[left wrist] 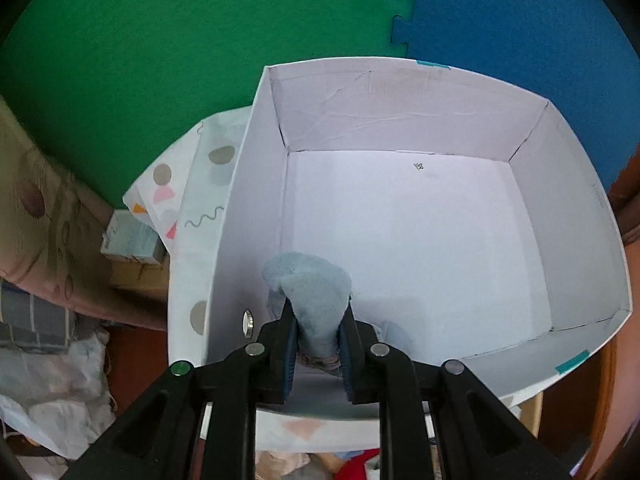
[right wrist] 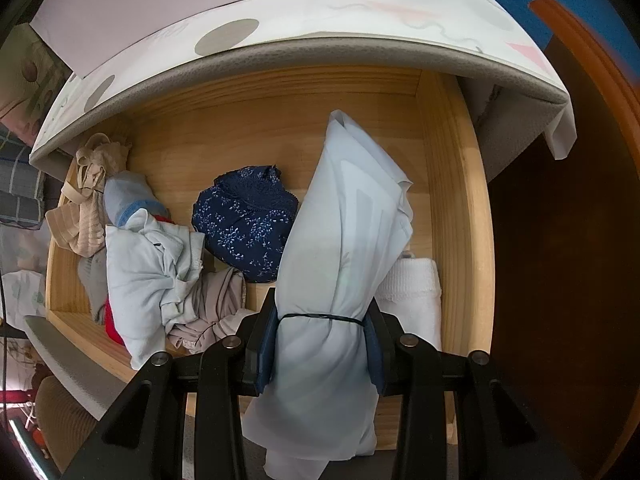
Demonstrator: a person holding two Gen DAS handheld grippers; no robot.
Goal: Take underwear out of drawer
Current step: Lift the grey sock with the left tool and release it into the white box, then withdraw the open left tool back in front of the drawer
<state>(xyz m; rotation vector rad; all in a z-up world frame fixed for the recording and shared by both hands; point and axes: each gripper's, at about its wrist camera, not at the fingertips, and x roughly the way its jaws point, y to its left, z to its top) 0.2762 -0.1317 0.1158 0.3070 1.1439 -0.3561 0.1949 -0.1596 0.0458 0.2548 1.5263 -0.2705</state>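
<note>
My left gripper (left wrist: 319, 334) is shut on a small light blue piece of underwear (left wrist: 310, 284) and holds it over the near left corner of an open white cardboard box (left wrist: 400, 120). My right gripper (right wrist: 323, 350) is shut on a rolled pale blue garment (right wrist: 344, 240) bound with a black band, above the open wooden drawer (right wrist: 452, 184). In the drawer lie a dark blue floral piece (right wrist: 244, 220), a crumpled pale blue piece (right wrist: 148, 256), a beige lace piece (right wrist: 88, 192) and a white folded piece (right wrist: 412, 292).
The white box stands on a cloth-covered top (left wrist: 188, 208) printed with shapes, above the drawer. Green (left wrist: 160, 60) and blue (left wrist: 520, 20) foam mats lie behind. A dark wooden panel (right wrist: 560, 260) stands right of the drawer. Clutter (left wrist: 48, 352) lies at the left.
</note>
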